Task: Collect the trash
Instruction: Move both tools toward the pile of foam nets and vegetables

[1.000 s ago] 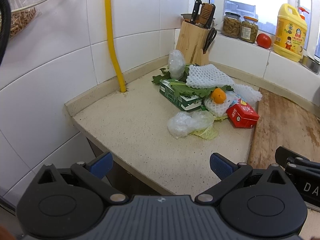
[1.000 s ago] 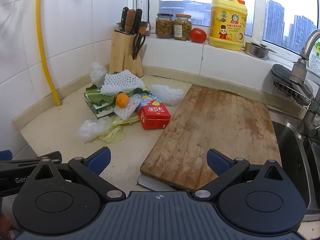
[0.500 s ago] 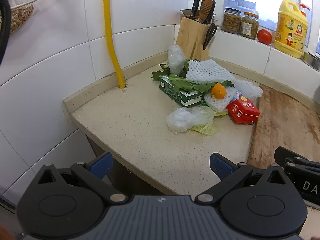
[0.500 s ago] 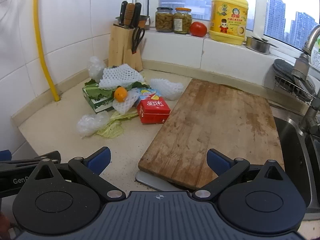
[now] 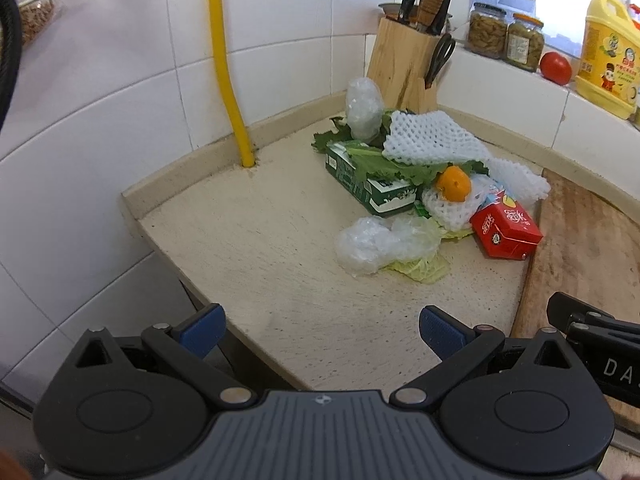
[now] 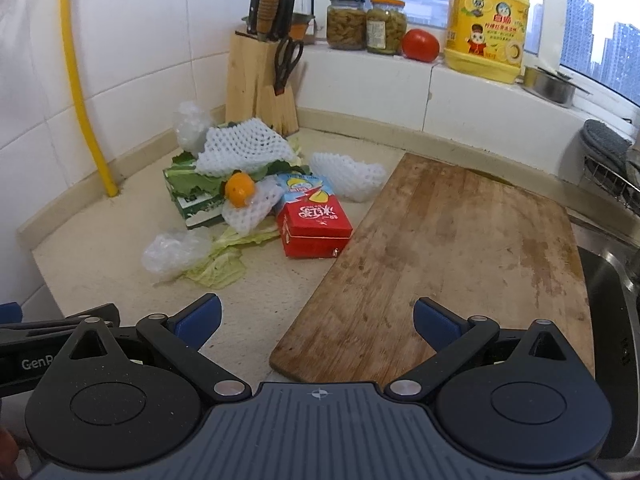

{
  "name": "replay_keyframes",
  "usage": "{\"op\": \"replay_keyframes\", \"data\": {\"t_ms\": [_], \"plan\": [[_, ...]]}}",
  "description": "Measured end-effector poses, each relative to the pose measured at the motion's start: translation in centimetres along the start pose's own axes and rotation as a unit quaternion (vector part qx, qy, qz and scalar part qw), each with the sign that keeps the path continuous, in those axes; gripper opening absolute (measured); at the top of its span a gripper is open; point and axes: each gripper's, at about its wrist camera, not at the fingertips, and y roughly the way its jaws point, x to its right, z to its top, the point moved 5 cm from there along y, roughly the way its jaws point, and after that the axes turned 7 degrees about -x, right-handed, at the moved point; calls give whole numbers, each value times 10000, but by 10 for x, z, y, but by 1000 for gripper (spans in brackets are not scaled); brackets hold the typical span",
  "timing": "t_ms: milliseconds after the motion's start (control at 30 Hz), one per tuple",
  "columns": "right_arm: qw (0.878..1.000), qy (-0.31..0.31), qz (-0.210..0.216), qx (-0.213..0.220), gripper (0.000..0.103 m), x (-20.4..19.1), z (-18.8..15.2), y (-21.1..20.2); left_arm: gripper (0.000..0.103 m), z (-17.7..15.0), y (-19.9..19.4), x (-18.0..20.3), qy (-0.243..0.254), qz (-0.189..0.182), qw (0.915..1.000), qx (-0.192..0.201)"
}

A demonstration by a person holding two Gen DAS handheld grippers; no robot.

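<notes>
bright daylight from the window (image 6: pixel 560 12), overexposed panes, soft faint shadows, sharp centre, strong fisheye bending, dark vignetted corners

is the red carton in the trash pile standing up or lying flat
Lying flat. The red carton rests on a broad side on the countertop, printed face up, beside the cutting board.

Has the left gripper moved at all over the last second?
Yes. The left gripper has eased down and slightly forward: in its own view the knife block and yellow pipe sit higher in frame than before. It remains open.
</notes>
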Motion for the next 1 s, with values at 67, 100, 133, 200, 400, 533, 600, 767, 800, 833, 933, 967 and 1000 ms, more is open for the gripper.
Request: {"op": "replay_keyframes", "data": {"t_ms": [67,100,133,200,400,533,600,767,800,833,933,967,1000], "plan": [[10000,-7,15,-39,103,3,2,5,102,2,5,4,41,70,10000,-57],[10000,-10,20,-58,103,4,4,8,102,3,7,6,46,80,9999,-93],[10000,-6,28,-81,103,6,5,12,102,5,10,9,51,87,9999,-116],[9999,1,48,-138,103,10,8,19,102,9,15,14,38,61,9999,-104],[9995,-8,122,-301,103,21,15,38,102,18,32,27,87,89,9998,-160],[9990,-33,132,-423,103,29,18,52,102,20,45,36,90,64,9996,-268],[9987,-28,144,-496,103,34,18,58,102,19,51,42,120,87,9992,-365],[9972,12,207,-712,103,46,14,74,102,13,65,54,143,121,9983,-543],[9970,21,212,-746,103,48,13,77,102,10,69,56,145,120,9981,-592],[9966,37,208,-791,103,49,12,80,102,9,72,58,158,121,9977,-645],[9956,66,195,-910,103,54,8,85,102,3,79,62,218,51,9963,-826],[9954,71,180,-935,103,55,6,86,102,1,80,64,238,22,9960,-860],[9952,84,159,-961,103,57,4,88,102,-1,83,65,277,-2,9955,-901]]}}
